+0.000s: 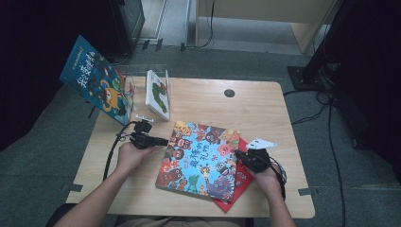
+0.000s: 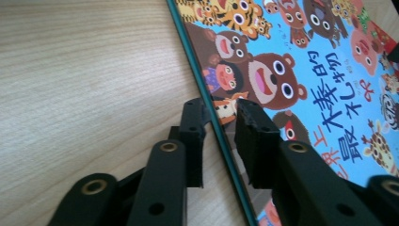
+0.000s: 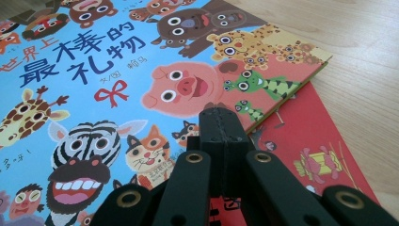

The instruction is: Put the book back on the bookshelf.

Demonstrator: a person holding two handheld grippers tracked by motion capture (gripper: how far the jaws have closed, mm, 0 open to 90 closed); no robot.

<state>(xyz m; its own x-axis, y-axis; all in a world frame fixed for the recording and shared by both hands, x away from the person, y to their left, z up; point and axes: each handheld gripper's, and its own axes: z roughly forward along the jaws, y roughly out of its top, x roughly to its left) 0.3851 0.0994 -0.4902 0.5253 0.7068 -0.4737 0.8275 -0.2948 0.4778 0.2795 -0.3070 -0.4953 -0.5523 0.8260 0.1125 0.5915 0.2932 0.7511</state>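
Note:
A picture book [image 1: 201, 161] with cartoon animals on a blue cover lies flat in the middle of the wooden table [image 1: 255, 113]. It rests partly on a red book [image 1: 242, 182]. My left gripper [image 1: 163, 141] sits at the book's left edge. In the left gripper view its jaws straddle that teal edge [image 2: 221, 141] with gaps on both sides, so my left gripper [image 2: 220, 127] is open. My right gripper [image 1: 239, 154] is over the book's right edge. Its jaws are pressed together with nothing between them, right gripper [image 3: 220, 123], above the cover [image 3: 141, 70] and the red book [image 3: 320, 141].
At the table's back left a blue book [image 1: 97, 80] leans in a clear stand, and a white book [image 1: 157, 94] stands upright beside it. A round cable hole [image 1: 229, 93] is in the tabletop near the back edge. Cables lie on the floor to the right.

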